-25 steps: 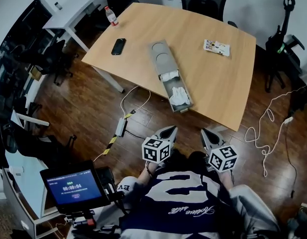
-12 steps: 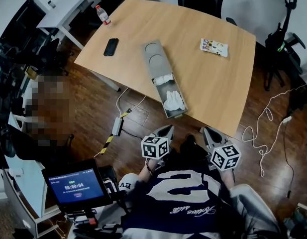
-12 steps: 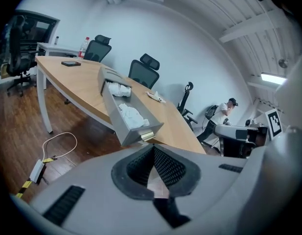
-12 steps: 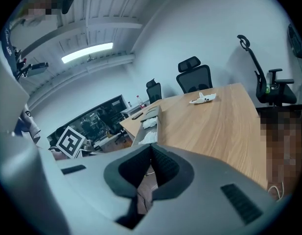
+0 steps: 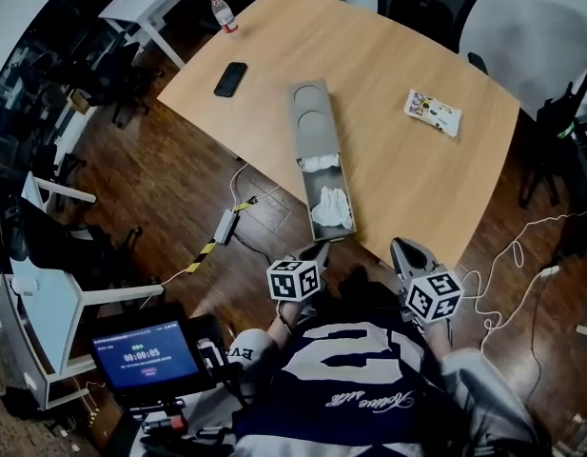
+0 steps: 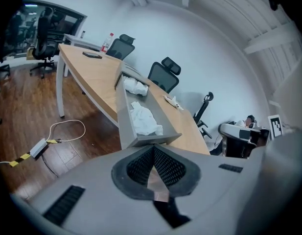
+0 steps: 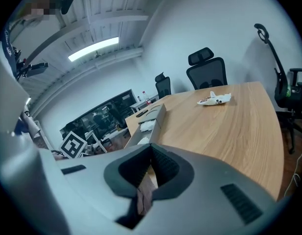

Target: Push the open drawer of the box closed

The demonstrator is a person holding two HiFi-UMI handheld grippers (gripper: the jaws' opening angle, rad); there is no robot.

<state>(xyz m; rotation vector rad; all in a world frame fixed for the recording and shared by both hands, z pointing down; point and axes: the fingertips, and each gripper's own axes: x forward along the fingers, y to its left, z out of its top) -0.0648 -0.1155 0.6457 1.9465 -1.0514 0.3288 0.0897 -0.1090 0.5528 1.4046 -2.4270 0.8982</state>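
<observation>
You're still on the approach: with your left gripper (image 5: 316, 249) and right gripper (image 5: 403, 248) both pinched shut on nothing, the long grey box's (image 5: 310, 122) open drawer (image 5: 329, 203) of crumpled white cloths lies just ahead of the left fingertips, so next push its front panel squarely inward.

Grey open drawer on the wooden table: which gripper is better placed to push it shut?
Probably the left gripper: the front of the grey open drawer lies straight ahead of its closed jaws. The right gripper points past the drawer, off to one side.
</observation>
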